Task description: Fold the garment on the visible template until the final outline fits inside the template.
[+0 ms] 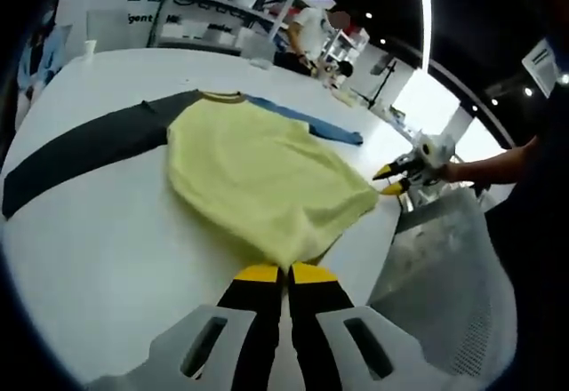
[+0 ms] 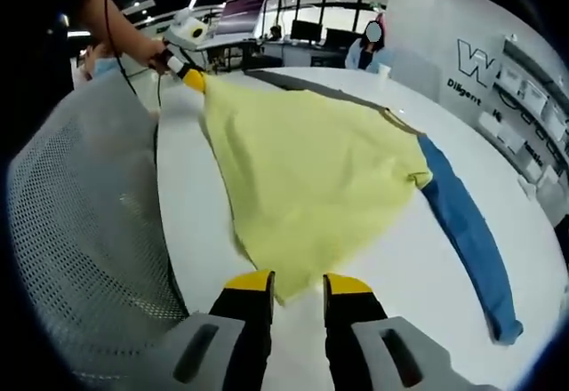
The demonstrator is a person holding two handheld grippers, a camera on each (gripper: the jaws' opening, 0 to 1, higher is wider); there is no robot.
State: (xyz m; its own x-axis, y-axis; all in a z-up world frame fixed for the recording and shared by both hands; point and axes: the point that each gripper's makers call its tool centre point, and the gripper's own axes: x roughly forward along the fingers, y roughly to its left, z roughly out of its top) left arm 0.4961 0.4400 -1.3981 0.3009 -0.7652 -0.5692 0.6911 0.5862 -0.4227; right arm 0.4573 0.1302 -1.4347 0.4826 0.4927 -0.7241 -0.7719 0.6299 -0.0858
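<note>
Yellow shirt [image 1: 267, 178] lies flat, one sleeve dark, one blue.

My left gripper [image 1: 285, 273] meets the yellow hem of the garment [image 1: 267, 173], its jaw tips covering the cloth there, so I cannot tell from the left gripper view whether they pinch it. The dark sleeve [image 1: 84, 151] runs out at that view's rim. In the right gripper view, the blue sleeve [image 2: 471, 231] ends near the rim (its cuff blurred). Wall lettering [image 2: 476, 75] is cut short.
</note>
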